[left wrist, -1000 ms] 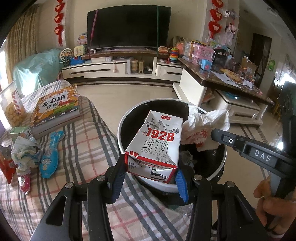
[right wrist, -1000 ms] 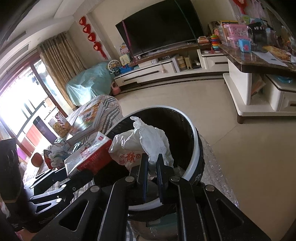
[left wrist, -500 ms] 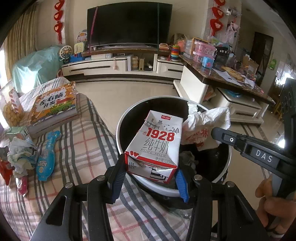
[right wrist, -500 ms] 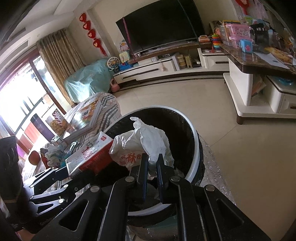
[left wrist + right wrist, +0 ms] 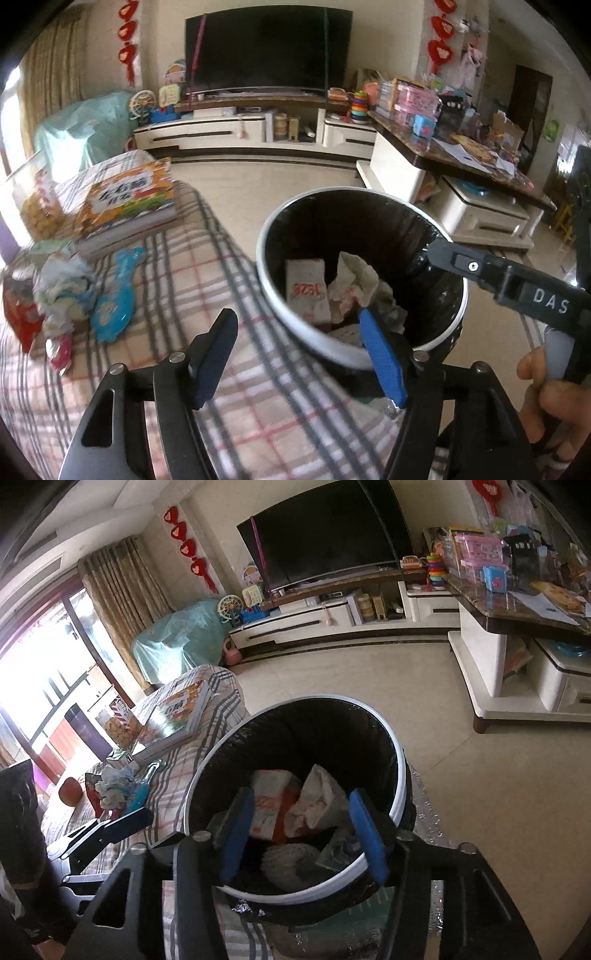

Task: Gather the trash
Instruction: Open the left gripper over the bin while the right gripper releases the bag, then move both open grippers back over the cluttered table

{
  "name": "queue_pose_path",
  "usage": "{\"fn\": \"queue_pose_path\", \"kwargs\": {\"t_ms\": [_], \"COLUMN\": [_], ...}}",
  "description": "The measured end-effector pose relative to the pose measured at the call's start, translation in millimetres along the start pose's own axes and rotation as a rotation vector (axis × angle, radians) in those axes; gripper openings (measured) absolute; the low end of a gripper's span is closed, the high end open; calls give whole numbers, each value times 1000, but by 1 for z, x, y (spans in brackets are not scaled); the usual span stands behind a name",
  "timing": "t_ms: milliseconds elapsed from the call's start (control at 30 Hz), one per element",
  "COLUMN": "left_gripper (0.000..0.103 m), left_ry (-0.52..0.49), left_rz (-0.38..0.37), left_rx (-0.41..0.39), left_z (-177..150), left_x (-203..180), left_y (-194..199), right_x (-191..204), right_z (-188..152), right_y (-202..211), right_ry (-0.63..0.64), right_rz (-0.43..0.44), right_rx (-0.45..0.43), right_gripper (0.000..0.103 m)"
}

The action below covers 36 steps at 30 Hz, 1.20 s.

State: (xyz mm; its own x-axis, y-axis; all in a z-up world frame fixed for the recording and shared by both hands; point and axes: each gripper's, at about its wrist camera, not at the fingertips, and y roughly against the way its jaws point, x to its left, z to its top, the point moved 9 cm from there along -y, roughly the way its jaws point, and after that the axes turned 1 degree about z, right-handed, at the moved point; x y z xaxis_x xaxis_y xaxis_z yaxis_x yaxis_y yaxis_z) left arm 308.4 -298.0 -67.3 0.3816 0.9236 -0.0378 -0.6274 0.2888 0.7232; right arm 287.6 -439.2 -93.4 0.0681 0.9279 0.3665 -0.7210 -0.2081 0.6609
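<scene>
One bin (image 5: 266, 291); one carton (image 5: 306, 288) (inside); two books (image 5: 125, 210).

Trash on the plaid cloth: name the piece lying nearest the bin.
The blue wrapper. It lies closest to the bin; the crumpled white wad and red packet sit farther left.

Milk carton (image 5: 308, 291) and crumpled bag (image 5: 354, 284) lie inside bin (image 5: 280, 306).
</scene>
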Motion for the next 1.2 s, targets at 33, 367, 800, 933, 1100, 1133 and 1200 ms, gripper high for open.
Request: {"fn": "queue_pose_path", "kwargs": {"t_ms": [33, 367, 800, 933, 1100, 1133, 1200], "left_gripper": [69, 69, 69, 69, 69, 69, 69], "left_ry": [17, 132, 269, 310, 360, 370, 380], "left_rz": [0, 25, 99, 133, 157, 162, 169], "left_rx": [0, -16, -42, -60, -63, -63, -66], "left_z": [-4, -41, -91, -104, -116, -119, -121], "left_x": [5, 47, 109, 132, 157, 161, 167], "left_y": [3, 43, 89, 108, 121, 125, 129], "right_x": [1, 27, 89, 110, 138, 143, 154], "right_z": [-1, -15, -39, -47, -58, -61, -66], "right_y": [1, 10, 11, 9, 2, 0, -3], "right_ry": [1, -7, 45, 65, 97, 102, 115], "right_rz": [-1, 38, 123, 147, 180, 184, 196], "right_rx": [-4, -19, -3, 6, 32, 36, 44], "right_gripper": [64, 75, 76, 76, 77, 77, 77]}}
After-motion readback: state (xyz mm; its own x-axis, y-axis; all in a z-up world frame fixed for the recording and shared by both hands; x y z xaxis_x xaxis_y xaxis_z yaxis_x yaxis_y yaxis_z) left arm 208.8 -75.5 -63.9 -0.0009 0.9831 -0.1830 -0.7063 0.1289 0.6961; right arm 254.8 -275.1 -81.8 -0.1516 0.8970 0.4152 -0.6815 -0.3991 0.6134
